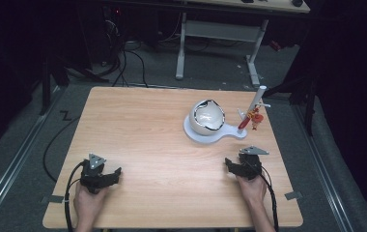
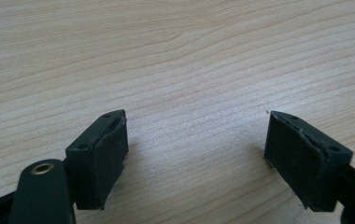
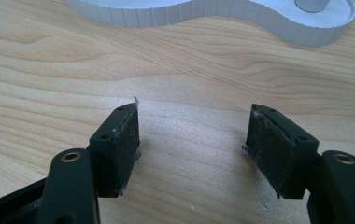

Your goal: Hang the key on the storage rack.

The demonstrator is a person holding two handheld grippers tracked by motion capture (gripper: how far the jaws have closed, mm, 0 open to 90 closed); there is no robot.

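Note:
A white bowl (image 1: 207, 117) with a dark broken-looking rim sits tilted on a white base (image 1: 230, 133) toward the table's right back. A white post (image 1: 255, 101) rises from the base's small end, and a small red and yellow figure (image 1: 255, 117) hangs on it. My left gripper (image 1: 117, 172) rests low at the front left of the table, open, with bare wood between its pads (image 2: 104, 156). My right gripper (image 1: 228, 163) rests at the front right, open and empty, a short way in front of the base (image 3: 222, 16). Its pads (image 3: 124, 144) stand wide apart.
The light wooden table (image 1: 152, 135) has broad bare wood on its left half. Beyond it stand a white desk frame (image 1: 218, 34) and cables on the grey floor. Black cables trail from both grippers over the front edge.

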